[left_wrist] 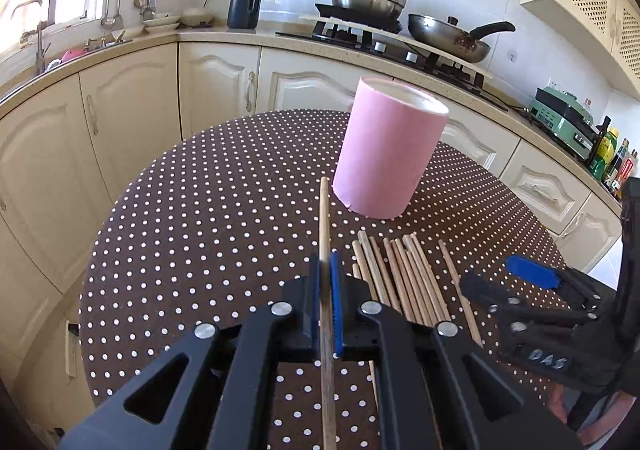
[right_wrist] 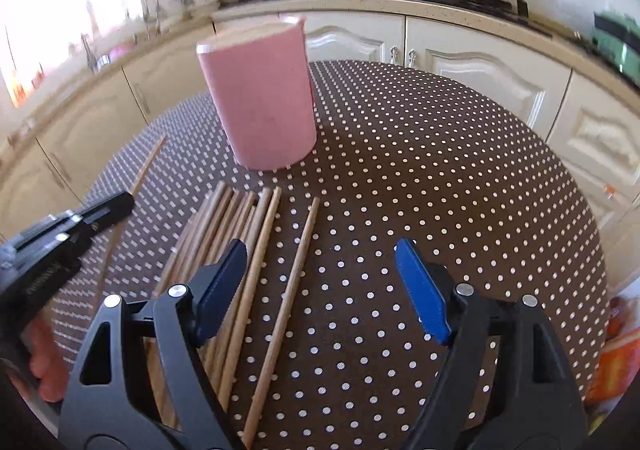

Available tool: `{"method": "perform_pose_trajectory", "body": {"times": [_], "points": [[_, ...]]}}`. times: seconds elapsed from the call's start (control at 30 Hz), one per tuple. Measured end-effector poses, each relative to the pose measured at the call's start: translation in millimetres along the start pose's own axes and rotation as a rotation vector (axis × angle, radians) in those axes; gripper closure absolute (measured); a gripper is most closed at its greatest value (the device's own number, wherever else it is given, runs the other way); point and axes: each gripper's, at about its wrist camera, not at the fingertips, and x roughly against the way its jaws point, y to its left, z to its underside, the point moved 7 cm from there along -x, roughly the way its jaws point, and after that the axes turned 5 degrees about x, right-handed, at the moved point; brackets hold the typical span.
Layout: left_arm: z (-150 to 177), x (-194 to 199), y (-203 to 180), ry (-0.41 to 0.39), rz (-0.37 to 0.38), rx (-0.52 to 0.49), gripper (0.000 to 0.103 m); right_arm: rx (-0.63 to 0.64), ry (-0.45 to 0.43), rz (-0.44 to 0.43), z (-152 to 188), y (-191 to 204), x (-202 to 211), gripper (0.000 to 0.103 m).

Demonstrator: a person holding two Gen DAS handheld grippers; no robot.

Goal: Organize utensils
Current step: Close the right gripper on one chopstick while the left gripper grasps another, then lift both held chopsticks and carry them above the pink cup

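Round table under a brown white-dotted cloth [left_wrist: 200,210] bears an upright pink cylindrical holder [left_wrist: 390,154]. Loose wooden chopsticks [right_wrist: 240,234] lie just before it. Left gripper [left_wrist: 326,290] is clamped on a single wooden chopstick [left_wrist: 324,210], tip towards the holder. Right gripper [right_wrist: 320,290] stands wide, empty, above the loose single stick. Recommended: raise the held stick clear of the rim, tip it steeper, then release inside.
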Motion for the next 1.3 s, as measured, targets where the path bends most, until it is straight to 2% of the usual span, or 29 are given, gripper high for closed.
{"method": "perform_pose_trajectory", "body": {"times": [0.03,0.07,0.1,0.13,0.17,0.23,0.3,0.47,0.53,0.67,0.77,1.07,1.17,1.3], "points": [[1,-1,0,0.007,0.004,0.001,0.097,0.038,0.042,0.015,2,6,-8,0.027],[2,-3,0,0.014,0.007,0.001,0.097,0.053,0.067,0.023,5,7,-15,0.037],[4,-4,0,0.020,0.008,-0.001,0.097,0.053,0.074,0.011,5,8,-18,0.049],[4,-4,-1,0.026,0.012,-0.001,0.097,0.046,0.076,0.009,2,8,-21,0.067],[5,-5,-2,0.029,0.016,-0.001,0.097,0.058,0.081,0.049,1,7,-23,0.080],[6,-4,-3,0.027,0.026,-0.006,0.097,0.061,0.081,0.052,-1,7,-25,0.083],[7,-4,-6,0.024,0.031,-0.013,0.097,0.059,0.080,0.053,0,4,-26,0.094],[7,-5,-10,0.024,0.037,-0.018,0.097,-0.040,0.060,-0.063,3,-10,-22,0.097],[5,-4,-9,0.017,0.031,-0.014,0.097,-0.104,0.025,-0.120,4,-15,-15,0.097],[0,-2,-13,0.007,0.045,-0.011,0.097,-0.166,-0.043,-0.147,1,-25,1,0.097],[-5,4,-19,-0.005,0.085,-0.008,0.097,-0.183,-0.093,-0.172,-3,-29,14,0.097],[-23,31,-30,-0.104,0.095,-0.029,0.097,-0.188,-0.249,-0.128,-31,-46,64,0.097],[-31,39,-32,-0.132,0.107,-0.026,0.097,-0.211,-0.273,-0.089,-38,-52,75,0.097],[-42,48,-39,-0.169,0.116,-0.035,0.097,-0.230,-0.313,-0.079,-53,-58,81,0.097]]}}
